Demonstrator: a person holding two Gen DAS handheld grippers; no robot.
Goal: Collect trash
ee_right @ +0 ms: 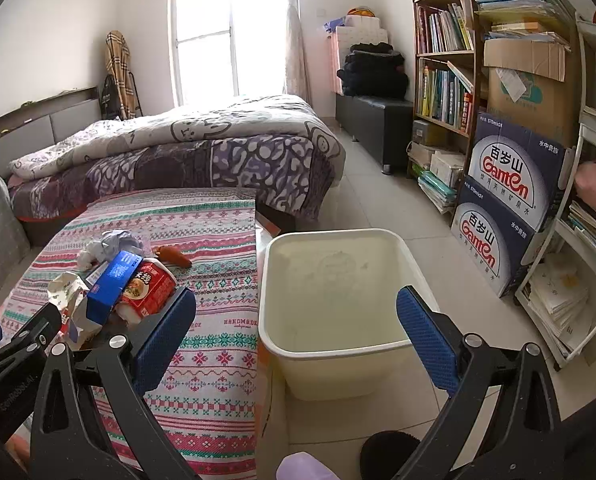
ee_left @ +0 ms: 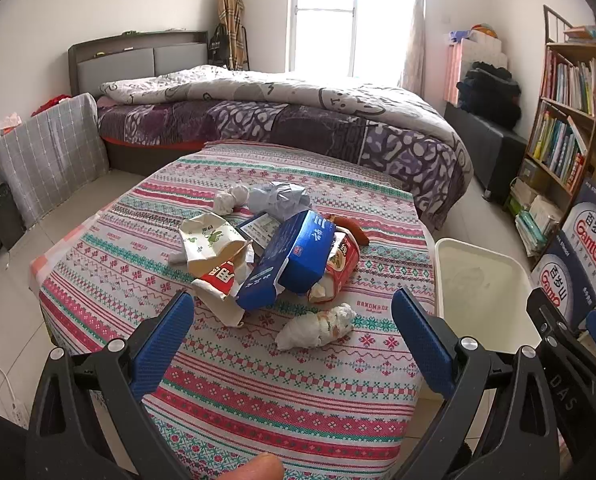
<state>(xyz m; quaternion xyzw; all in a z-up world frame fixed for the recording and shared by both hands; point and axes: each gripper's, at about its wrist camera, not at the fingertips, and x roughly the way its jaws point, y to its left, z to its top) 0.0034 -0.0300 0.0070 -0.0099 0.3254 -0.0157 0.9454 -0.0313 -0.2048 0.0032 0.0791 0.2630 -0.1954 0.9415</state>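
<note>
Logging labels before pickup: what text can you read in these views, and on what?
"Ganten" and "百岁山": two stacked water cartons by the bookshelf.
"570ml×24": upper carton's edge.
"HANDMADE": patterned tablecloth.
"DAS": right gripper, in the left view.
Blue box, red noodle packet, book spines: print too small or blurred.

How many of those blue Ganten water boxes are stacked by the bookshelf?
2. The upper Ganten box sits on the lower Ganten box, both on the floor beside the bookshelf. Others may be hidden behind them.
</note>
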